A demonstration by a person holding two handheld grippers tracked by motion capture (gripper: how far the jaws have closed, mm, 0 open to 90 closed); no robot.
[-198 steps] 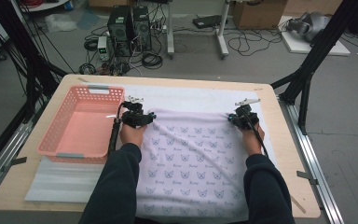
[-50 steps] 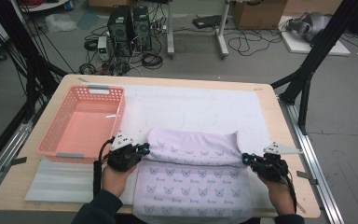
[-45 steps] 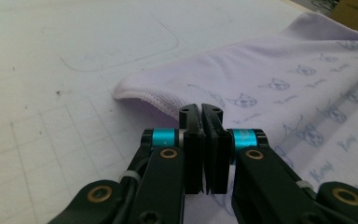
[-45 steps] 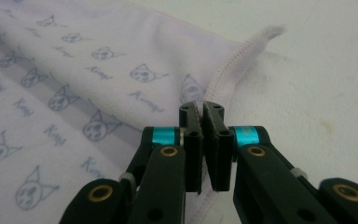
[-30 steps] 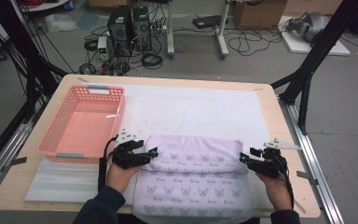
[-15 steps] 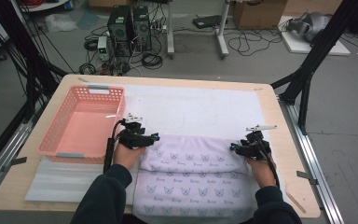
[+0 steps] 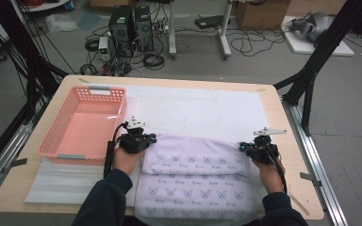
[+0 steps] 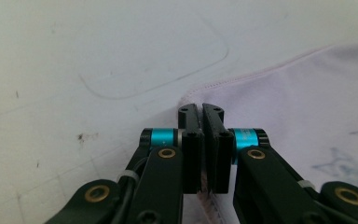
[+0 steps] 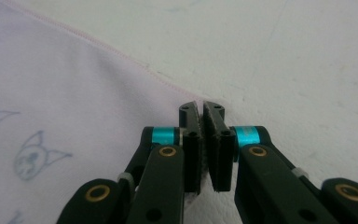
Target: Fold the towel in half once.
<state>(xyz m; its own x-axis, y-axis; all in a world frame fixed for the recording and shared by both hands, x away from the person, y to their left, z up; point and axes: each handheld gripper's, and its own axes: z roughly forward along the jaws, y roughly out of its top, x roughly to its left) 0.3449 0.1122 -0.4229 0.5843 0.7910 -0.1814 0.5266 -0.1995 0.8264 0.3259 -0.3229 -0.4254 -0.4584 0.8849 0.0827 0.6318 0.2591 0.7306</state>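
The pink basket (image 7: 81, 123) stood at the table's (image 7: 287, 155) left with nothing visible inside it, just beside the left gripper (image 7: 138, 140). The folded lilac cloth (image 7: 195, 181) lay on the white mat (image 7: 193, 106) at the near edge. Both sets of jaws had just closed: the left pinched the cloth's far left corner, the right gripper (image 7: 258, 149) its far right corner.

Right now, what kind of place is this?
Probably a lab or workshop set up for recording: a wooden table inside a black frame, with computer towers and loose cables on the floor.
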